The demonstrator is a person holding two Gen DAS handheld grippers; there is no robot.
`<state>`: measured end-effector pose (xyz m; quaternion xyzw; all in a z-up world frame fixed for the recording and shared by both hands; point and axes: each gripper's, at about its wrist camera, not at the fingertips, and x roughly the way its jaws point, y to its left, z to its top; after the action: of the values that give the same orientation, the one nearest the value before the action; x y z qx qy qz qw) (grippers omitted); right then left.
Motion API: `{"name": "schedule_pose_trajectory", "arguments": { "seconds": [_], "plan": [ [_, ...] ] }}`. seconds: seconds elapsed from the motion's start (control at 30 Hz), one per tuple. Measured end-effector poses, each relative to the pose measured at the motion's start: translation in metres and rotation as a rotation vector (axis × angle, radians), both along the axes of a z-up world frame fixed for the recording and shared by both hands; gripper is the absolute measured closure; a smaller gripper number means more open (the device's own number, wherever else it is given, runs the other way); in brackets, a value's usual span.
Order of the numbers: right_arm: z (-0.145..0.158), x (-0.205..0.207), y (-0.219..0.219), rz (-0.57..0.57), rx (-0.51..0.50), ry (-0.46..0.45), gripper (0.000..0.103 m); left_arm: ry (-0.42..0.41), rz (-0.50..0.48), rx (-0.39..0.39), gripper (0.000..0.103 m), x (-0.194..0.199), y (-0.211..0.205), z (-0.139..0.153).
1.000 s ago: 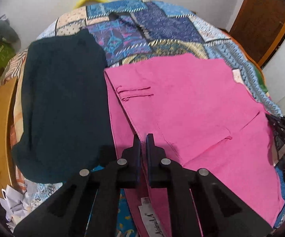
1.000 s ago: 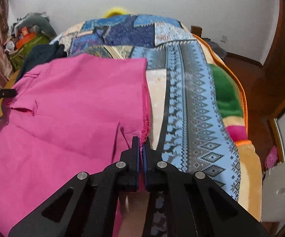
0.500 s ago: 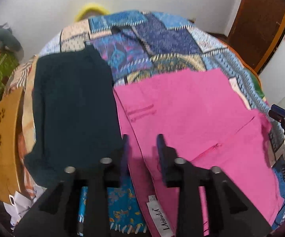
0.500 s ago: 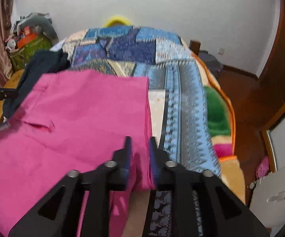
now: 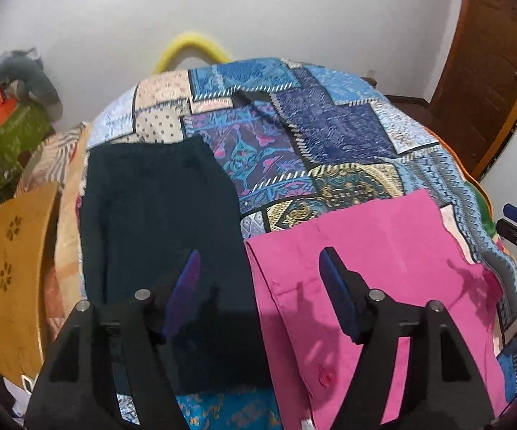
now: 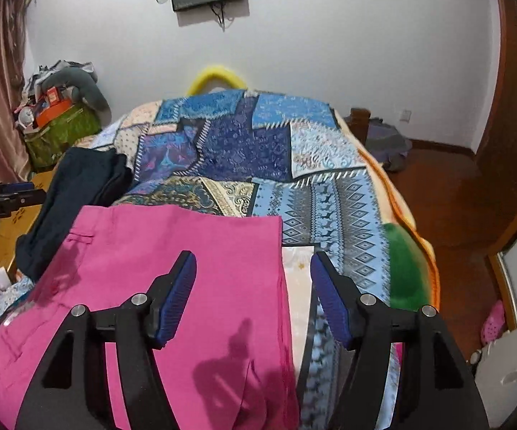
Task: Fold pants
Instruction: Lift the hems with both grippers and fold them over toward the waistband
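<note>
The pink pants (image 5: 376, 286) lie folded flat on the patchwork bedspread (image 5: 294, 132); they also show in the right wrist view (image 6: 186, 268). My left gripper (image 5: 260, 261) is open and empty, raised above the pants' left edge. My right gripper (image 6: 253, 265) is open and empty, raised above the pants' right edge. Neither gripper touches the cloth.
A dark folded garment (image 5: 158, 243) lies left of the pink pants, also seen in the right wrist view (image 6: 79, 193). A small wooden table (image 5: 14, 276) stands at the bed's left. Clutter (image 6: 57, 122) sits by the wall. A wooden door (image 5: 491, 71) is at the right.
Both grippers were shut on the pink pants' near edge, then opened, let go and lifted up and back. The pants now lie flat.
</note>
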<state>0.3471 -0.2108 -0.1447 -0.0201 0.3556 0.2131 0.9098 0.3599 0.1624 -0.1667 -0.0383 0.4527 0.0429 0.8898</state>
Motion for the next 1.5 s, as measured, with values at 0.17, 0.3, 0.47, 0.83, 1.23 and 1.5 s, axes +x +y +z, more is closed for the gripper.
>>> {"name": "schedule_pose_trajectory", "arguments": {
  "seconds": [0.17,0.3,0.47,0.83,1.23,1.5],
  "plan": [
    [-0.022,0.033,0.006,0.003,-0.015,0.064,0.041,0.082,0.010,-0.056,0.049,0.022,0.012,-0.036],
    [-0.042,0.062,0.006,-0.004,0.000,0.140,0.041,0.139,-0.004,-0.094,0.063,0.034,0.014,-0.061],
    [-0.061,0.094,0.014,-0.007,0.004,0.204,0.041,0.144,-0.011,-0.080,0.065,0.042,0.010,-0.074],
    [-0.088,0.116,0.050,0.025,-0.092,0.229,0.069,0.154,-0.036,-0.100,0.100,0.054,-0.001,-0.086],
    [-0.033,0.093,0.054,0.026,-0.122,0.023,0.099,0.036,-0.004,-0.065,0.100,0.032,0.008,-0.030],
    [0.045,0.064,0.047,0.031,-0.034,-0.096,0.100,-0.056,-0.010,-0.058,0.100,0.007,0.003,0.030]
  ]
}}
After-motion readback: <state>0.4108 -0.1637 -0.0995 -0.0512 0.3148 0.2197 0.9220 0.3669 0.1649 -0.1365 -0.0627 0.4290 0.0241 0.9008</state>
